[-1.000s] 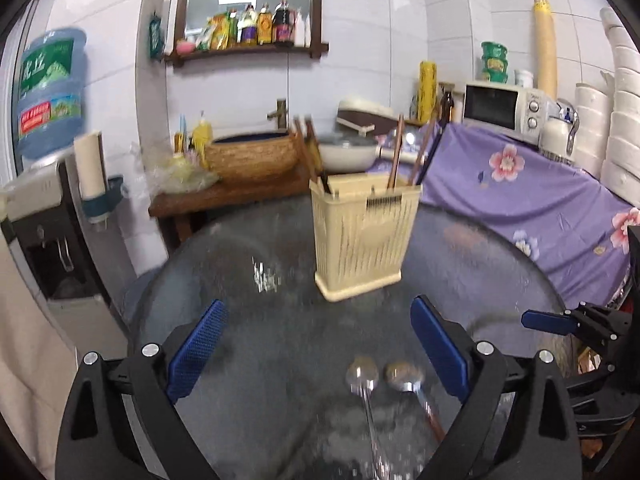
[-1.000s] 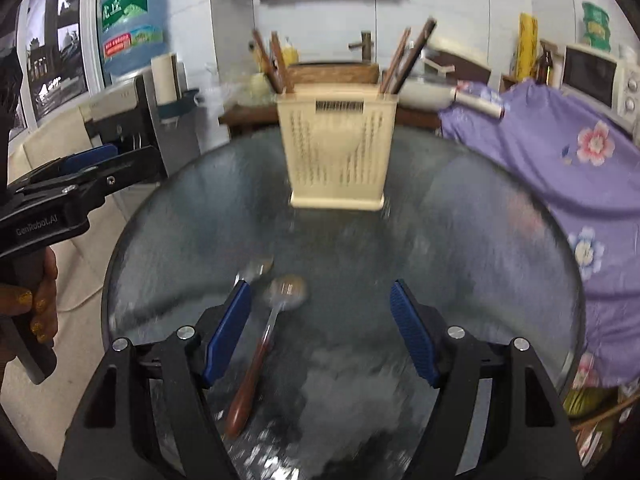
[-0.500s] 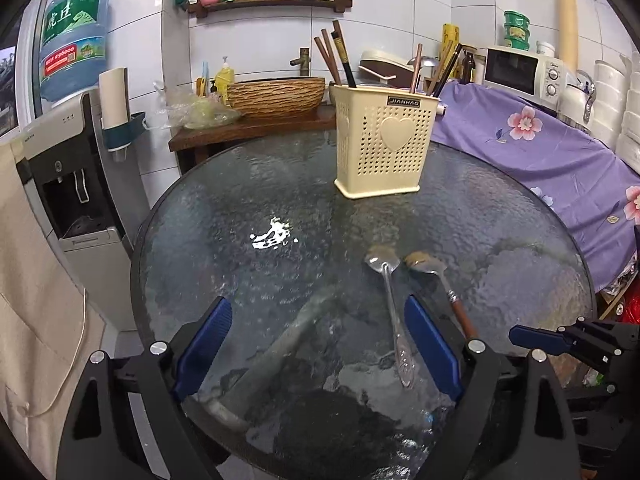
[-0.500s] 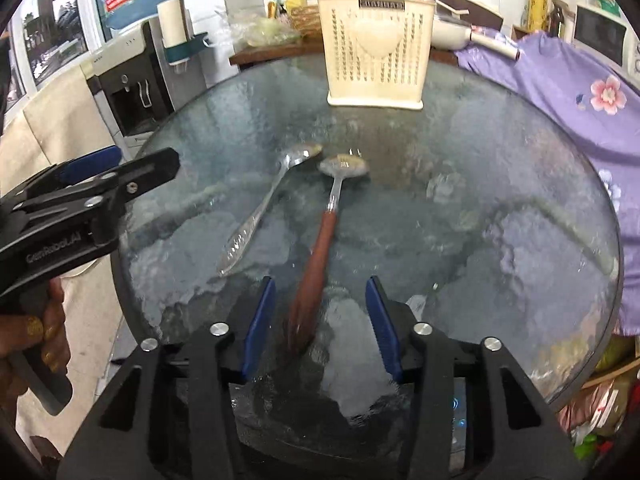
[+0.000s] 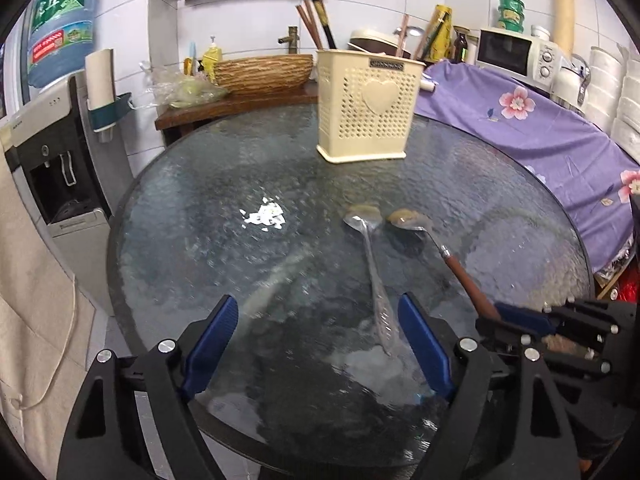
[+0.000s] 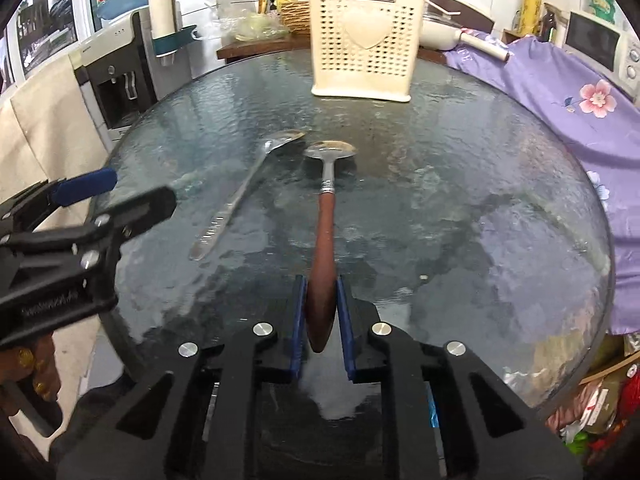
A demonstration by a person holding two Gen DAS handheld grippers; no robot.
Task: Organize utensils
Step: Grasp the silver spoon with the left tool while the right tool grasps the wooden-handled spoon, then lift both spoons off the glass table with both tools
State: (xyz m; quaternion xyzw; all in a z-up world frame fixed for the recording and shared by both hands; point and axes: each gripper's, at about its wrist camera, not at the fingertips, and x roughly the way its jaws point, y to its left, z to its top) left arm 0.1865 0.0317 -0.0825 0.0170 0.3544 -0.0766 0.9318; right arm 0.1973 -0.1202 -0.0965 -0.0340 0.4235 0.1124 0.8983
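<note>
The round glass counter fills the frame, with the cream utensil holder at top centre. 2 spoons lie mid-frame: the steel spoon untouched beside the wide-open, empty left hand-held gripper; the right hand-held gripper pinches the wooden-handled spoon near its tail, seemingly firmly. Gripped so far back, its bowl may sag and swing when lifted.

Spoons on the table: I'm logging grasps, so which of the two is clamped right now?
The wooden-handled spoon, its handle end between the right gripper pads. The all-metal spoon lies free beside it.
</note>
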